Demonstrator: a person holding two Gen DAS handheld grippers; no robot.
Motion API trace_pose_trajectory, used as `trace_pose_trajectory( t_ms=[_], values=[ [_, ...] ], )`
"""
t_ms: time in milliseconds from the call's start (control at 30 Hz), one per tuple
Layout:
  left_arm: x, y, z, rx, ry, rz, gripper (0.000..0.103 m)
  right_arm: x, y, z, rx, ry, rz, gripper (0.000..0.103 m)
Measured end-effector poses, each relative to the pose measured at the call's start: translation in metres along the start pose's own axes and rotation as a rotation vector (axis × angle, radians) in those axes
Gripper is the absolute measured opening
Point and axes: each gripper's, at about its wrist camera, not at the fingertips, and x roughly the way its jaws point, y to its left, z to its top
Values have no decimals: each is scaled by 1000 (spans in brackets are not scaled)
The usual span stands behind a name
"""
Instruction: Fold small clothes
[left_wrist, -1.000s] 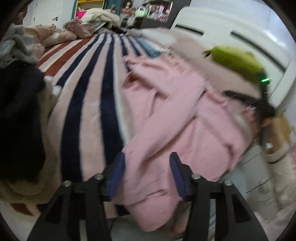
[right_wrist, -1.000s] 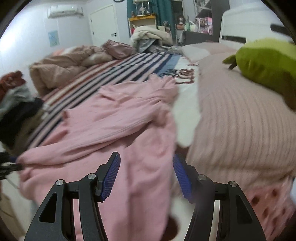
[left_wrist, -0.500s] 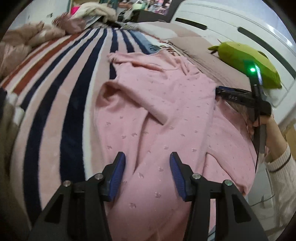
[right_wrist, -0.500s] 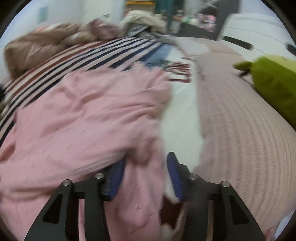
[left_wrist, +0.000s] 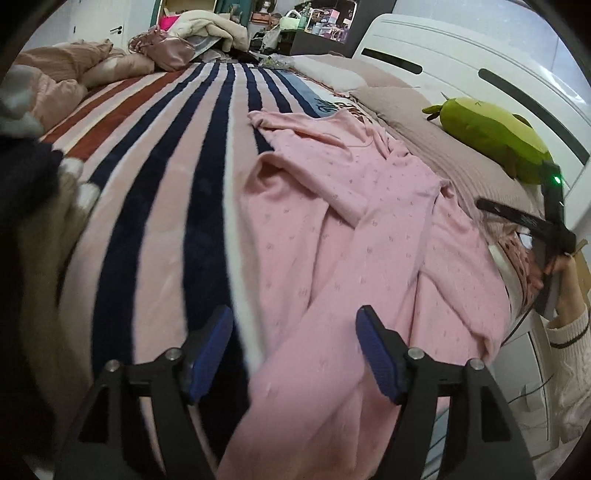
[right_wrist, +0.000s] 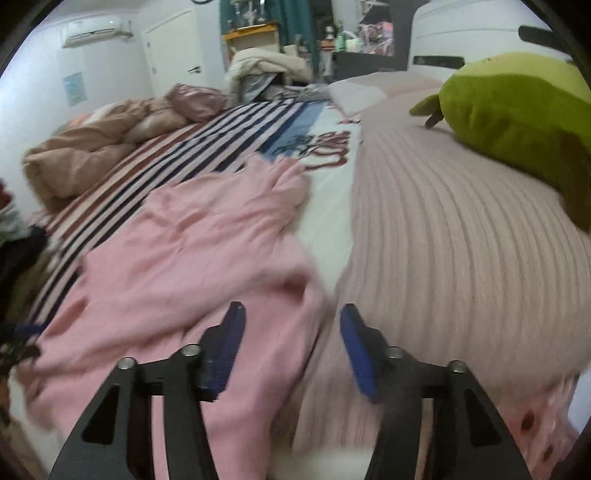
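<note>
A pink long-sleeved garment (left_wrist: 369, 229) lies spread and wrinkled on the striped blanket (left_wrist: 177, 177), with one sleeve folded across its body. My left gripper (left_wrist: 293, 347) hovers over the garment's near left hem. Its jaws are opening and the blue pads stand clear of the cloth beneath. In the right wrist view the same garment (right_wrist: 207, 251) fills the left half. My right gripper (right_wrist: 291, 350) is over its right edge, beside the ribbed pillow. Its jaws are opening too, and nothing is pinched between them.
A green plush toy (left_wrist: 491, 136) rests on a ribbed beige pillow (right_wrist: 443, 240) against the white headboard (left_wrist: 461, 70). Dark and beige clothes (left_wrist: 33, 221) are piled at the left. A bunched duvet (right_wrist: 96, 155) lies at the far side. A sleeved hand (left_wrist: 569, 295) is at the right.
The garment, bunched and moving a second ago, now lies spread flat. The right jaws narrowed around a pink fold half a second ago and have since widened. The left jaws have widened as well.
</note>
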Motion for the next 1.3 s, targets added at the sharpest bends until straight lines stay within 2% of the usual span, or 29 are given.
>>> trace_pose_trajectory(
  t_ms=[67, 200, 300, 433, 533, 667, 700, 733, 767, 833, 867, 900, 933, 1000, 1067, 1300],
  values=[
    [-5, 4, -8, -12, 5, -8, 66, -14, 0, -23, 7, 32, 70, 58],
    [-11, 10, -27, -35, 16, -70, 66, -35, 2, -65, 32, 61, 230, 61],
    [-11, 8, -33, -25, 6, -77, 66, -44, 9, -89, -14, 47, 268, 61],
    [-12, 7, -35, -26, -4, -87, 66, -43, 15, -111, -12, 86, 336, 62],
    [-9, 5, -36, -19, 2, -106, 70, -42, 17, -114, -23, 83, 339, 62],
    [-1, 2, -33, -39, 3, -140, 72, -31, 20, -115, 14, 97, 421, 64],
    [0, -2, -33, -25, 4, -139, 63, -28, 23, -114, 13, 97, 427, 64],
    [2, -8, -33, -12, 7, -141, 47, -26, 27, -113, 7, 94, 432, 64],
    [6, -14, -33, -2, 14, -153, 41, -23, 33, -112, -2, 94, 444, 64],
    [12, -25, -33, 18, 17, -131, 39, -20, 40, -111, -17, 96, 462, 63],
    [12, -29, -32, 29, 15, -112, 37, -18, 46, -111, -31, 99, 465, 60],
    [12, -31, -31, 33, 16, -101, 29, -16, 50, -110, -42, 97, 452, 53],
    [11, -34, -29, 31, 21, -99, 16, -14, 54, -109, -52, 92, 424, 46],
    [8, -38, -29, 34, 18, -116, 11, -10, 55, -106, -46, 85, 380, 13],
    [4, -42, -31, 51, 8, -106, 10, -9, 51, -105, -12, 75, 406, 9],
    [-36, -46, -40, 42, -59, -175, 9, -32, 42, -104, 78, -3, 516, 6]
  ],
)
